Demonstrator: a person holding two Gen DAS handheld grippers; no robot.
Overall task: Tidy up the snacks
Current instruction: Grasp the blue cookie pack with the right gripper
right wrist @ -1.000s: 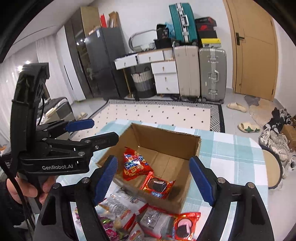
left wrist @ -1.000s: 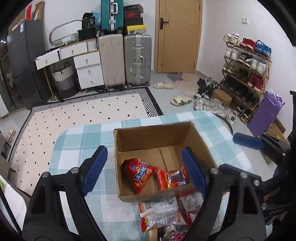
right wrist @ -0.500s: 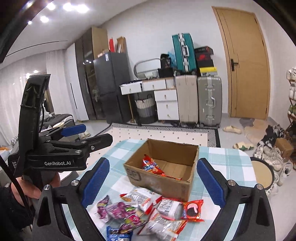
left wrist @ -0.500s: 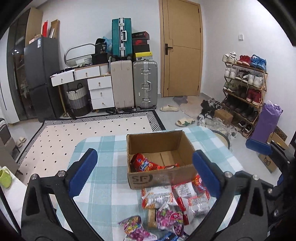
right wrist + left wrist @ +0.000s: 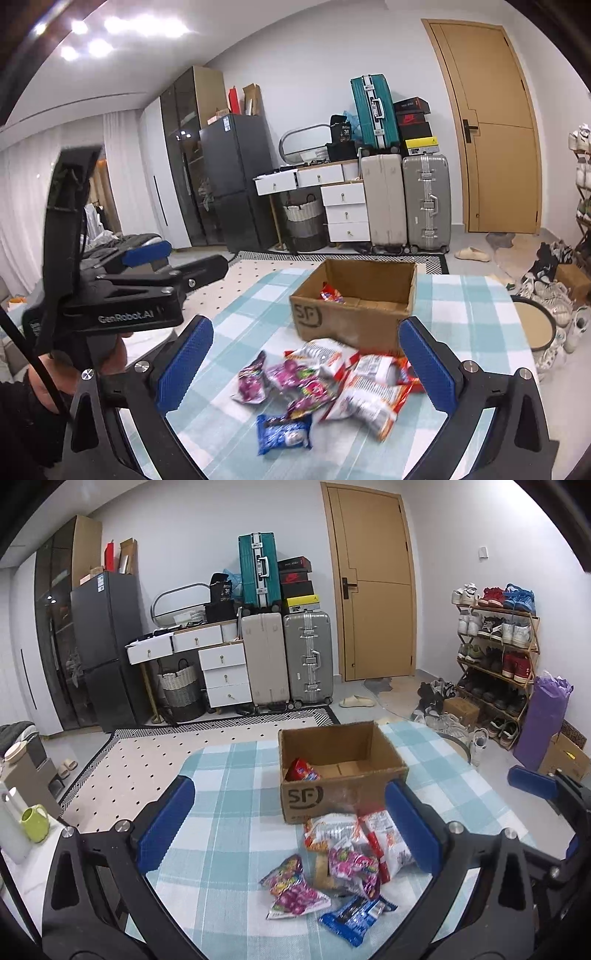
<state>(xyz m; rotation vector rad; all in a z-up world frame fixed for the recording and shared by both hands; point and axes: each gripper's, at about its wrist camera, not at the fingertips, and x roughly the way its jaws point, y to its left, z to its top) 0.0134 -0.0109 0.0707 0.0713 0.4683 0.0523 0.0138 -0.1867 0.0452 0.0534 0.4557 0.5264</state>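
Both tools are held up over the table (image 5: pixel 229 834), tipped a little down toward the cardboard box (image 5: pixel 341 775). The left tool (image 5: pixel 291 827) is spread wide with nothing between its blue pads. The right tool (image 5: pixel 306 358) has just been opening and is also spread wide and empty. A hand (image 5: pixel 92 365) grips the left tool's handle. The box holds a red snack bag (image 5: pixel 301 770) in its near left corner. A pile of snack packets (image 5: pixel 343 864) lies on the table just in front of the box.
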